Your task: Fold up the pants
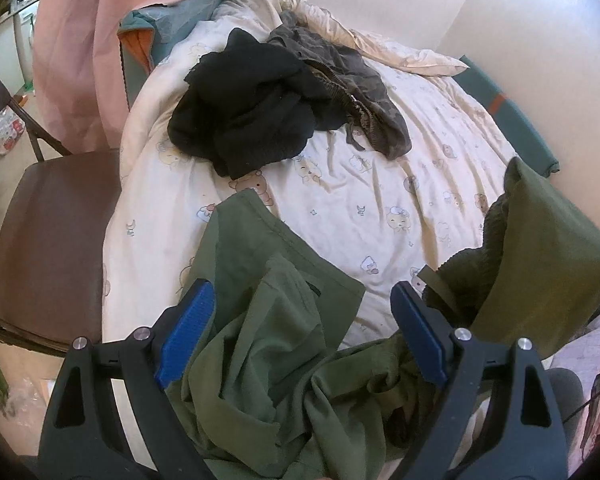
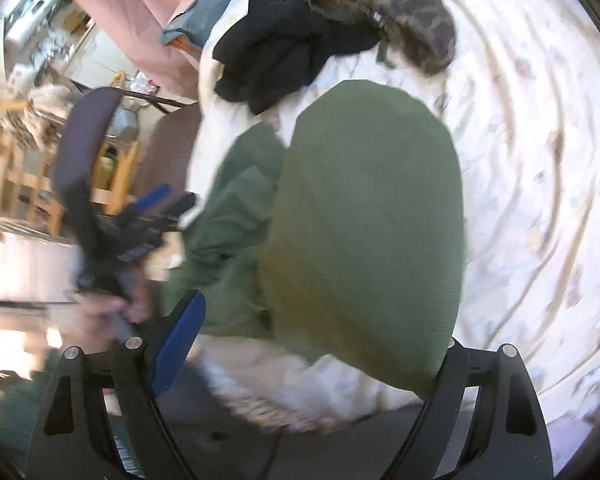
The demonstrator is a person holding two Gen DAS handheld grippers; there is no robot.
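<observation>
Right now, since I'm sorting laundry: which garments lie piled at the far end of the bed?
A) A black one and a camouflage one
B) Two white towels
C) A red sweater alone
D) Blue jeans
A: a black garment lies bunched against a camouflage garment on the printed bedsheet, beyond the green pants.

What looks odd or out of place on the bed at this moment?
The green pants lie crumpled in a bunch at the near edge of the bed, not spread flat. Farther back, black clothes and a camouflage garment sit in a loose, unfolded heap. Nothing looks torn or spilled.
</observation>
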